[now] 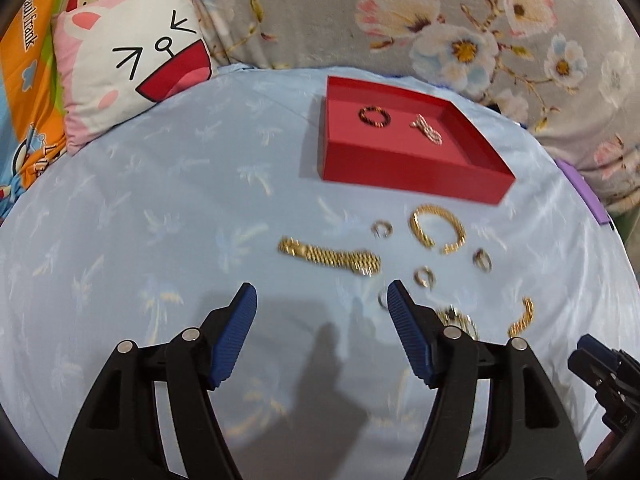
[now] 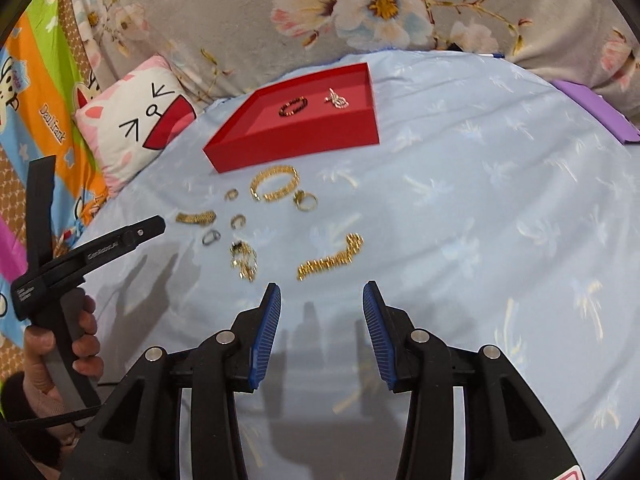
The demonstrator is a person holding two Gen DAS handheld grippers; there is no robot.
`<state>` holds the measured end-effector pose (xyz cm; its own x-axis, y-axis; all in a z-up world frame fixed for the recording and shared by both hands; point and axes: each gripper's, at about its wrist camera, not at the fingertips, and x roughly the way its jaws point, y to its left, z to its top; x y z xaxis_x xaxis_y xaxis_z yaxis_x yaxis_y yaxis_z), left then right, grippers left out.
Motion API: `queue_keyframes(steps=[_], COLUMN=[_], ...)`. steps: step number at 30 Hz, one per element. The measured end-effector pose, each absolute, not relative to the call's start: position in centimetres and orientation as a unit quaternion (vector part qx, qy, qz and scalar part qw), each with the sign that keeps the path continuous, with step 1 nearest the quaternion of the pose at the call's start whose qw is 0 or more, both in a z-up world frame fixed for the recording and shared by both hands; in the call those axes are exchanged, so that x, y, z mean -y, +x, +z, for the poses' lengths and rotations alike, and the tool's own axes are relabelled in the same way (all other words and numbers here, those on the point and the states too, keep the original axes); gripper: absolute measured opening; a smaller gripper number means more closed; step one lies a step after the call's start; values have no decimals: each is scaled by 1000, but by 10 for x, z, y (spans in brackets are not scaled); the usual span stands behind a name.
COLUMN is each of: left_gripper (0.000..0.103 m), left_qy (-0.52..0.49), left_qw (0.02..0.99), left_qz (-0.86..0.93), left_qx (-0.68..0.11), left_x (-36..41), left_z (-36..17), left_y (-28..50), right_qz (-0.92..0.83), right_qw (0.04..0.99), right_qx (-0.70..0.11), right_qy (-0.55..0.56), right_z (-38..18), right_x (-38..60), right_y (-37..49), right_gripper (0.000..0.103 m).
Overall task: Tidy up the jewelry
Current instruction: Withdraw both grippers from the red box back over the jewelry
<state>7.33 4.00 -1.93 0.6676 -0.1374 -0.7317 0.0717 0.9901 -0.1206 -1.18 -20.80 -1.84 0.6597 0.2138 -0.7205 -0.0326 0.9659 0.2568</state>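
Note:
A red tray on light blue cloth holds a dark beaded bracelet and a pale chain. In front of it lie a gold link bracelet, a gold looped bracelet, a gold chain, a tangled piece and several small rings. My left gripper hangs open just short of the link bracelet, holding nothing. My right gripper is open and empty, its tips just short of the gold chain.
A cat-face pillow leans at the cloth's far left edge. A floral blanket rises behind the tray. A purple flat item lies at the right edge. A person's hand grips the left tool's handle.

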Motion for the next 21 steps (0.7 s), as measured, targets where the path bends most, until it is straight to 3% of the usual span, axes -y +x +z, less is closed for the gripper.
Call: queue_keyframes(steps=[21], left_gripper=[66], left_qy=[-61], left_qw=[908], left_qz=[-30], left_qx=[-414], left_x=[-62], left_z=[-26], left_y=[65], right_qz=[45], right_qw=[893], right_qx=[-429], right_qy=[129], right_z=[-49], right_x=[194], right_y=[28], right_gripper=[43])
